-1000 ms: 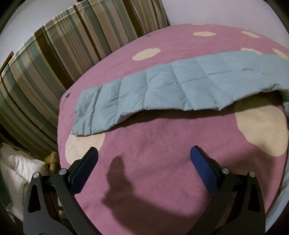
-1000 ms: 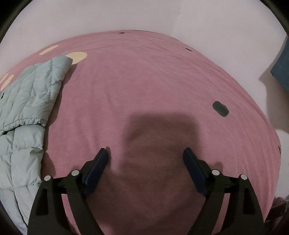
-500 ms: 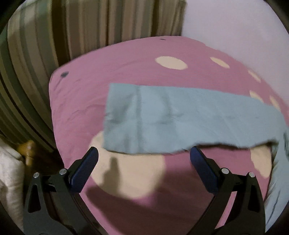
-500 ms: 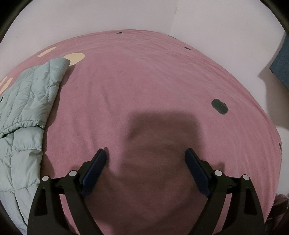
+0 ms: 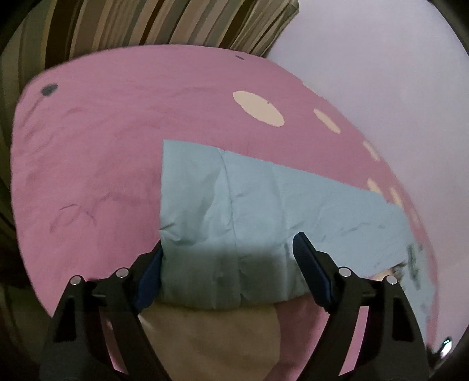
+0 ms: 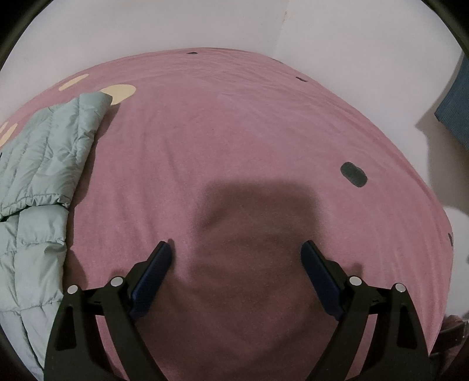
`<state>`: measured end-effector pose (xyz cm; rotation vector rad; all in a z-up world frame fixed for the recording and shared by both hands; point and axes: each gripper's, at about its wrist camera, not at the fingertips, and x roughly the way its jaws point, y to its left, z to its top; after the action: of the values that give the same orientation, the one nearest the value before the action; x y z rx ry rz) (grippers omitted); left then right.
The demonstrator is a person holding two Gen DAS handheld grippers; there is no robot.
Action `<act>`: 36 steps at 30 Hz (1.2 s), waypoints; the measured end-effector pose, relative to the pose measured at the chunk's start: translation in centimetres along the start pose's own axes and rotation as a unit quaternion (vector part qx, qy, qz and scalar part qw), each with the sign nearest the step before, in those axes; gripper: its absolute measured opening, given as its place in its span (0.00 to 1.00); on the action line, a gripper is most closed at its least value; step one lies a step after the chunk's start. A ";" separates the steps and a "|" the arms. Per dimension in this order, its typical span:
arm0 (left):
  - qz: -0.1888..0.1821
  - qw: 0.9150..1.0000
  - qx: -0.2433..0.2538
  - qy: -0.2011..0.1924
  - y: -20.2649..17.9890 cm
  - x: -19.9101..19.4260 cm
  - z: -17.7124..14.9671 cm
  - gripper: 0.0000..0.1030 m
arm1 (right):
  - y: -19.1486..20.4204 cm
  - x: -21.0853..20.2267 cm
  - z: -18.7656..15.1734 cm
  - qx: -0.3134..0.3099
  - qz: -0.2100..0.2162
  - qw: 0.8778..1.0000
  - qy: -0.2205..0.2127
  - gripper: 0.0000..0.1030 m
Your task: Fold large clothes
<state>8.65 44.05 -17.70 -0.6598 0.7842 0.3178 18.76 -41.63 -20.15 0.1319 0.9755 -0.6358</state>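
Since a second ago the left gripper has swung in over the sleeve end of the pale blue quilted jacket, which then lay well ahead of it toward twelve o'clock; now the cuff end sits between its jaws, which are closing but still wide, the left pad at the cloth's edge and the right pad over the fabric, no firm pinch visible. That sleeve runs off toward three o'clock across the pink bedspread, over a cream spot pattern. Striped curtains hang at eleven o'clock. Seen from the right wrist, the jacket's body lies bunched at nine o'clock, well apart from the right gripper, which has not moved and hangs wide open and empty above bare bedspread, its shadow just ahead
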 end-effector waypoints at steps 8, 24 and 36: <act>-0.007 1.000 -0.019 0.009 2.3 -0.6 0.8 0.65 | 0.0 0.0 -0.2 0.001 -0.002 1.000 0.000 0.87; -0.043 0.999 -0.016 0.000 -1.6 0.2 1.6 0.17 | 0.2 -0.3 -0.1 -0.004 -0.013 1.000 -0.003 0.87; -0.171 0.975 0.144 -0.003 -23.5 -1.5 0.0 0.15 | -0.6 -0.2 -0.1 0.011 0.005 1.000 0.001 0.87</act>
<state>19.29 26.20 -6.60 -0.5081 0.6797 -0.1074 18.33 -41.98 -19.95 0.1569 0.9690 -0.6369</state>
